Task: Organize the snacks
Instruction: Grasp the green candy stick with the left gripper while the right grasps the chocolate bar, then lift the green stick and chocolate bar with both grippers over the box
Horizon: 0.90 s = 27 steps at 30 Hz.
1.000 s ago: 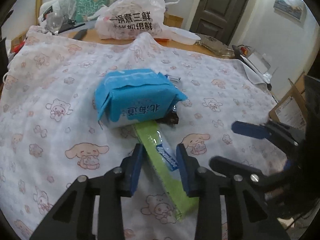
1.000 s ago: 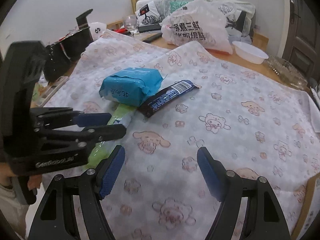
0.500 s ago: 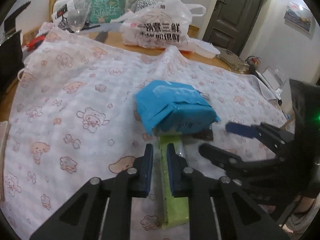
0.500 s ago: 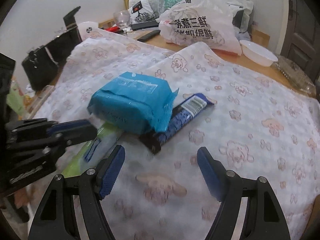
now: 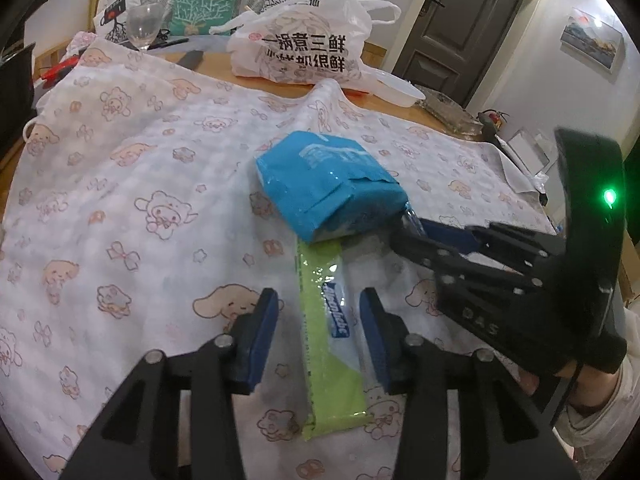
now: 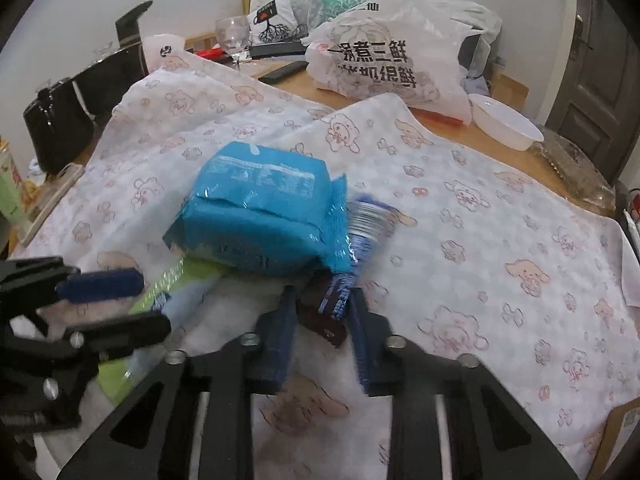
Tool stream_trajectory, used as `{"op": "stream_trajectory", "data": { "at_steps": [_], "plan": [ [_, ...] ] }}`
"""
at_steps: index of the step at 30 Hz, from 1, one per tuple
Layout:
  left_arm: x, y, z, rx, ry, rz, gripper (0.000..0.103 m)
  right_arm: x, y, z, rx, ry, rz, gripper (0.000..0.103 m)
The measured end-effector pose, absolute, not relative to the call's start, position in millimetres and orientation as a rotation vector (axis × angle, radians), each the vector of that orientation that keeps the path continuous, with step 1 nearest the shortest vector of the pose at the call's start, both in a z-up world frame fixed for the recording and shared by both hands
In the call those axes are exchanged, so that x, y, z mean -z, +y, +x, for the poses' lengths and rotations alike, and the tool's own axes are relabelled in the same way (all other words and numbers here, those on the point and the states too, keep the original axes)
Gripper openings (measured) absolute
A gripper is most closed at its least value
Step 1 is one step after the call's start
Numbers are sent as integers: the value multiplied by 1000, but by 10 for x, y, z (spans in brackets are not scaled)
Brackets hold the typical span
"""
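A green snack bar (image 5: 328,320) lies lengthwise on the cartoon-print cloth (image 5: 120,160), between the blue pads of my left gripper (image 5: 318,304). Those jaws are opening, and the pads stand clear of the wrapper on both sides. The bar's far end runs under a blue snack pack (image 5: 324,188). In the right wrist view my right gripper (image 6: 322,300) is shut on the near end of a dark snack bar (image 6: 332,304), whose barcode end sticks out beyond the blue pack (image 6: 260,216). The green bar (image 6: 176,284) shows at the left.
At the back stand a white printed plastic bag (image 5: 300,52), a wine glass (image 5: 142,24) and a white bowl (image 5: 396,88). A black bag (image 6: 60,120) sits off the cloth's left side. A cardboard box corner (image 6: 624,428) shows at lower right.
The right gripper came in from the right and shut on the dark bar. The left gripper closed on the green bar, then parted again. The blue pack shifted slightly.
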<state>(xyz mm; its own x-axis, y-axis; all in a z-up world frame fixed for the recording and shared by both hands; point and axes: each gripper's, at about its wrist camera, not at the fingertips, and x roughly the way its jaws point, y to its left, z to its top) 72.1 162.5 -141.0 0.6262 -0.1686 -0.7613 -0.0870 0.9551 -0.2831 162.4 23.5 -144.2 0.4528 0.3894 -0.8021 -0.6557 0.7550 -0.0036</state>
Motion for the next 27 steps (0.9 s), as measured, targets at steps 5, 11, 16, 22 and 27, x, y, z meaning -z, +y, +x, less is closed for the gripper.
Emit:
{"op": "stream_trajectory", "data": {
  "at_steps": [5,11,16,22,27],
  "plan": [
    [1410,1514,698,53,902,-256,45,1409,44,1495,-706,919,-343,18],
    [1462,1179,694,-56,860,-23,28,1373,-241,1293,-715,964,-370,20],
    [1418,1207,658,-41,890,-45,25,1359,-421,1242,-690,970,-368,25],
    [1400,1037,460,66,918,-80,25,1349,-486,1304,-677,942,-304,43],
    [1385,879,323,114,927,-96,25,1382,-464,1276,-662,896,-339,16]
  ]
}}
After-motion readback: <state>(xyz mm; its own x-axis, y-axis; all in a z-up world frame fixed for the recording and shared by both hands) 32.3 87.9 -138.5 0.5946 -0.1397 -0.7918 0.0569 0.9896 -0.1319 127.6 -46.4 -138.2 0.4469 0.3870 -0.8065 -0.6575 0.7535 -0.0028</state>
